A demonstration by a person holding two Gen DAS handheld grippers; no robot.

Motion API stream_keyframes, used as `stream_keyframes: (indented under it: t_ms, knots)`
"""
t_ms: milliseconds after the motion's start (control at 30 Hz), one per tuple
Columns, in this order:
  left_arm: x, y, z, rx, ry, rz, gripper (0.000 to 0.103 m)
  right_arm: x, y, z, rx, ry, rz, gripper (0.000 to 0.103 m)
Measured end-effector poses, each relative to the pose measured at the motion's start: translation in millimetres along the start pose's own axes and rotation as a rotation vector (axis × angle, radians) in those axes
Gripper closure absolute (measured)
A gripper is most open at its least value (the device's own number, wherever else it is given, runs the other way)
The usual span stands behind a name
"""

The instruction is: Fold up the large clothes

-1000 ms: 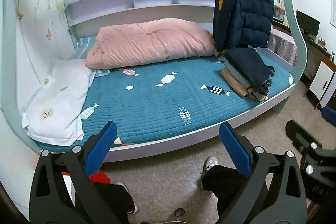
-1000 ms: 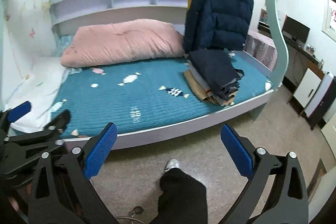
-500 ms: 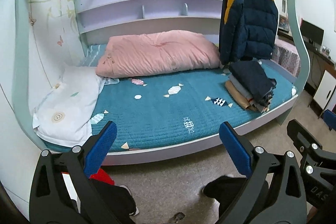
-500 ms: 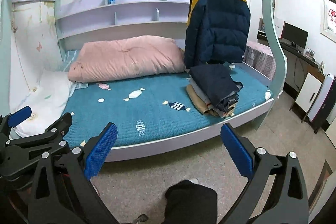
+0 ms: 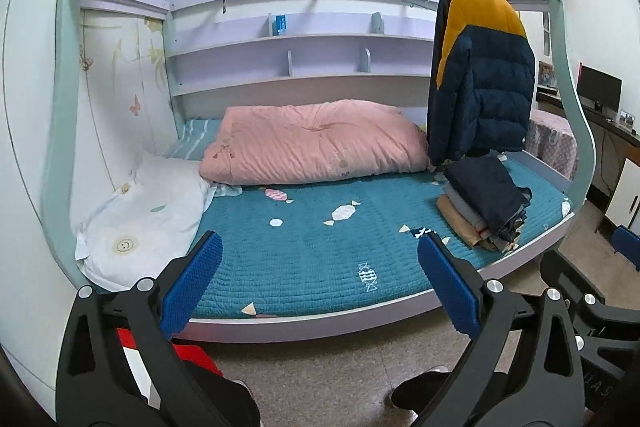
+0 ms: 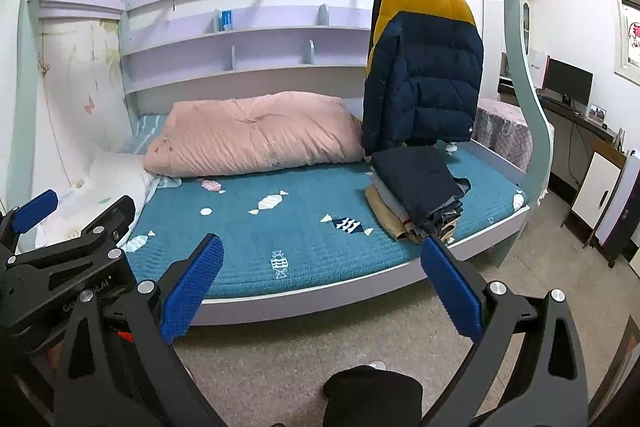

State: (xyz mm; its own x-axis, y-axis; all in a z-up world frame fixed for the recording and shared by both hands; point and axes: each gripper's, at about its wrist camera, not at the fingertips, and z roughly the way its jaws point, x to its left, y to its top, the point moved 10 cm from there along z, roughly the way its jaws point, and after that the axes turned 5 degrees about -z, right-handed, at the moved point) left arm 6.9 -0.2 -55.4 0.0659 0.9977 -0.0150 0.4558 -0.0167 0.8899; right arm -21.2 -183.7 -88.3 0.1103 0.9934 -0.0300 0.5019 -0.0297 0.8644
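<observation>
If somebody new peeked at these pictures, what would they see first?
Probably the big puffy jacket, yellow on top and navy below, hanging over the right end of the bed. Next comes the fat pink quilt bunched along the back of the teal mattress, and the stack of folded clothes right under the jacket. Up close, the left gripper and right gripper are both open and empty.

Folded clothes (image 5: 486,205) lie on the bed's (image 5: 312,263) right, quilt (image 5: 316,141) behind.
</observation>
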Motion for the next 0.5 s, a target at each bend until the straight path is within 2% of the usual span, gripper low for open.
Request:
stream_keyframes:
  t_ms: [167,500]
  knots:
    - [-2,6,-9,-0.031,-0.011,-0.006,0.005,-2,7,-9,-0.038,-0.007,-0.008,0.007]
    - [-4,11,-15,-0.058,-0.013,0.007,0.005,-7,10,-11,-0.046,-0.001,-0.003,0.007]
